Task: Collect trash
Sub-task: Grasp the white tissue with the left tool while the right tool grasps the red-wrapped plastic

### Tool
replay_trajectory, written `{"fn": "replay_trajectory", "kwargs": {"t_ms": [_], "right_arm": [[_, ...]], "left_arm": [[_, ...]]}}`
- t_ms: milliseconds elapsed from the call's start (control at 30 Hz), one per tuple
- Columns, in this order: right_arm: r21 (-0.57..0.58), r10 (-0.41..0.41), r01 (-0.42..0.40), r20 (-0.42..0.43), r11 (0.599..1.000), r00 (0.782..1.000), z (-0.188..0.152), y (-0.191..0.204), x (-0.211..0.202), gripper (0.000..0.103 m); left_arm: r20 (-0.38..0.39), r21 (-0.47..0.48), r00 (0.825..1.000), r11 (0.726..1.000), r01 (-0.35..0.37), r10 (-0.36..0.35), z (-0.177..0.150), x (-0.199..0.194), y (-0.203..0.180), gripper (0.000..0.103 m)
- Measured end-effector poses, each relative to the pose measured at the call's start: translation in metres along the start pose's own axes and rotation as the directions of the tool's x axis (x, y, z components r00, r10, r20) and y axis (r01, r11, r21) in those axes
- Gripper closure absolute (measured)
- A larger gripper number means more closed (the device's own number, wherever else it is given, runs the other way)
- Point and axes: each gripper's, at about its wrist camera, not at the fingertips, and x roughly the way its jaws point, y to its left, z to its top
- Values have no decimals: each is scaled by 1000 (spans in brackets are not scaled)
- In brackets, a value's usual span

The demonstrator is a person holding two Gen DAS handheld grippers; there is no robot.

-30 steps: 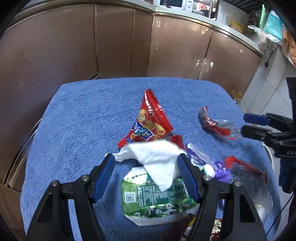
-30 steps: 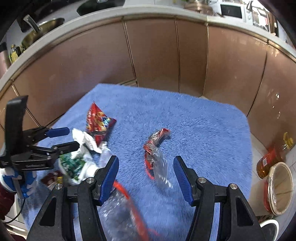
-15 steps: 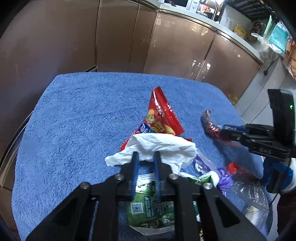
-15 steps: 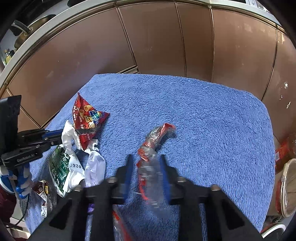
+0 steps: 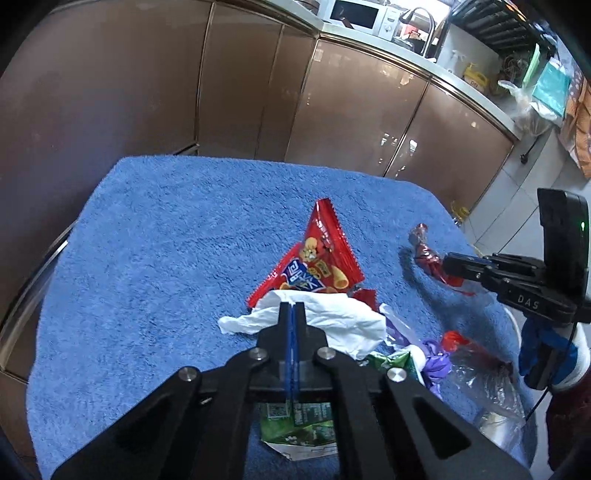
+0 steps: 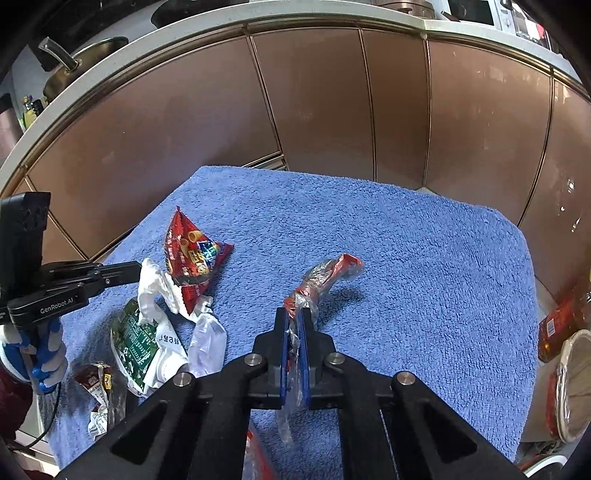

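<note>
Both your tools have snapped closed: left tool now pinches the white tissue at six o'clock of the red snack bag; right tool clamps the twisted red-and-clear wrapper, mid blue towel.

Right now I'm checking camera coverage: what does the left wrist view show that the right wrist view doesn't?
Only the left wrist view shows the microwave on the counter and the purple wrapper.

Only the right wrist view shows the pan on the counter and the small brown packet at the towel's near-left edge.

Both show the blue towel, the red snack bag, the white tissue in the left gripper, and the twisted red wrapper in the right gripper.
</note>
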Motion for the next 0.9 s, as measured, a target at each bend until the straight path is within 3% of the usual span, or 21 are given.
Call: {"fn": "replay_trajectory", "kwargs": {"t_ms": [100,133,167,233,400,600,667,733,900], "right_arm": [[0,4,-4,-1,1000,1000,0,1,1,98],[0,4,-4,-2,1000,1000,1,2,2,98],[1,5,-5,-3,1000,1000,1,2,3,98],[4,8,-8,-3,1000,1000,1,2,3,98],[8,13,-13,-5,1000,1000,0,0,5,98],[17,17,-17,-3,1000,1000,-1,-3,4,97],[18,16,-16,-3,1000,1000,-1,-5,3,97],[19,14,-14,-2,1000,1000,-2,-6,1,97],[15,10,-10,5,1000,1000,-4,-5,-3,97]], "left_arm": [[0,-40,1000,999,25,-25,1,-1,6,98],[0,-48,1000,998,30,-30,1,1,5,90],[1,-52,999,998,35,-35,1,0,5,64],[23,-53,999,998,32,-31,1,-4,4,34],[19,-39,999,999,32,-32,4,-3,0,34],[-49,3,999,1000,5,-5,1,17,-11,38],[-68,23,998,1000,-5,6,-2,21,-14,69],[-86,29,996,1000,5,-2,-5,24,-14,87],[-46,29,999,1000,-1,2,-2,17,-14,95]]}}
